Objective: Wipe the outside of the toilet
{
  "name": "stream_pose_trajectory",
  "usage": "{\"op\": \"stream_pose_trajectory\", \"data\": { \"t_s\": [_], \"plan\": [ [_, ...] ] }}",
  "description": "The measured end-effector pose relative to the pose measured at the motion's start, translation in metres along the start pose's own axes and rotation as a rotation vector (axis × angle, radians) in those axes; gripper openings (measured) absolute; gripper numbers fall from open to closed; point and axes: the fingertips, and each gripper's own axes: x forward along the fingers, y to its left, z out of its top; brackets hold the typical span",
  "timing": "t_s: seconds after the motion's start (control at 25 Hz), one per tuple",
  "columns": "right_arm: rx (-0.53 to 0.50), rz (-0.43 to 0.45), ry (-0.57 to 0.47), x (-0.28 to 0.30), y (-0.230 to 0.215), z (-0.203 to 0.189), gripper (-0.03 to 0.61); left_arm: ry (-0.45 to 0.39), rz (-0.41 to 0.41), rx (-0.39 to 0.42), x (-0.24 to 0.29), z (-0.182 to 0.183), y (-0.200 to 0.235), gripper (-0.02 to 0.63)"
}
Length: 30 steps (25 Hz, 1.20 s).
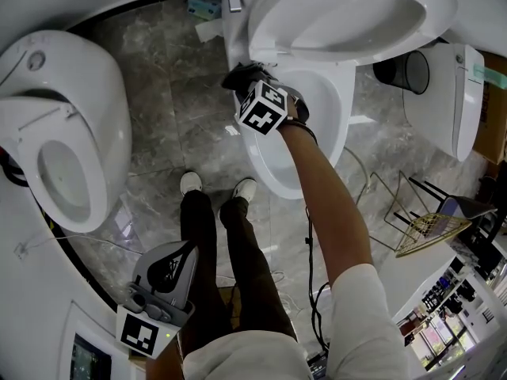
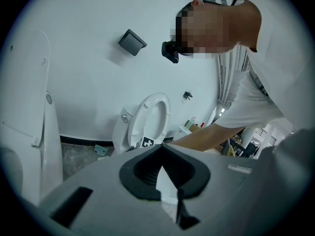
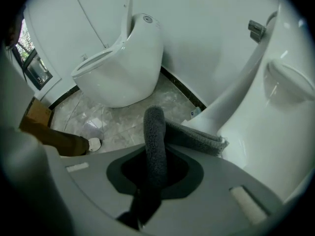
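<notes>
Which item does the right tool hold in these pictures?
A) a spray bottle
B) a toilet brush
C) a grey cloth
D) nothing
C: the right gripper view shows the right tool shut on a folded grey cloth.

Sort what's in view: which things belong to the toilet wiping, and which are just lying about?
In use: toilet, grey cloth, right gripper shut on it.
Lying about: second toilet, black bin, gold wire rack, idle left gripper.
</notes>
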Motion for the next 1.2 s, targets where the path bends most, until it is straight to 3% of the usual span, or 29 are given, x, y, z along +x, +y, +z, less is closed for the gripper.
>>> {"op": "stream_pose_trajectory", "data": {
  "t_s": [0.4, 1.2],
  "plan": [
    [-0.262, 0.051, 0.019, -0.003, 0.038, -0.011, 0.057, 0.002, -0.012, 0.005, 0.008, -0.003, -0.007, -0.002],
    [-0.376, 0.14, -0.006, -0.015, 0.117, -0.044, 0.057, 0.013, -0.04, 0.027, 0.015, -0.011, -0.033, -0.002]
  ]
}}
